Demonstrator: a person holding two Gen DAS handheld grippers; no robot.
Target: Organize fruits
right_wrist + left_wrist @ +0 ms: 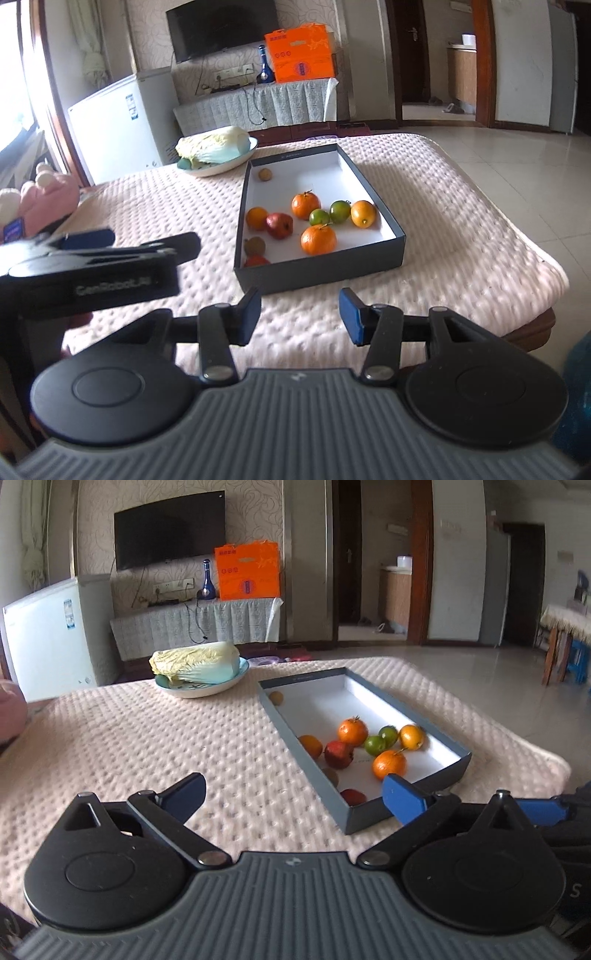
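Now the landmark is the dark shallow box (321,271) with a white inside, which lies on the pale bumpy cloth (443,229) of the table. All fruits are inside this box. Three oranges (318,239) sit near its middle, and two green fruits (340,211) touch each other between them. A yellow-orange fruit (363,213) is by the box's right wall. A red fruit (279,225) and one more orange fruit (256,218) are by the left wall. A small brown fruit (265,174) lies alone in the far left corner, another brownish one (254,246) near the front left corner.

The left gripper (293,794) hovers before the box's front left corner, jaws spread very wide, nothing between them. The right gripper (300,315) hangs just before the box's front wall, jaws partly apart and empty.

Behind the box's far left corner stands a plate (236,164) with a cabbage (214,147).
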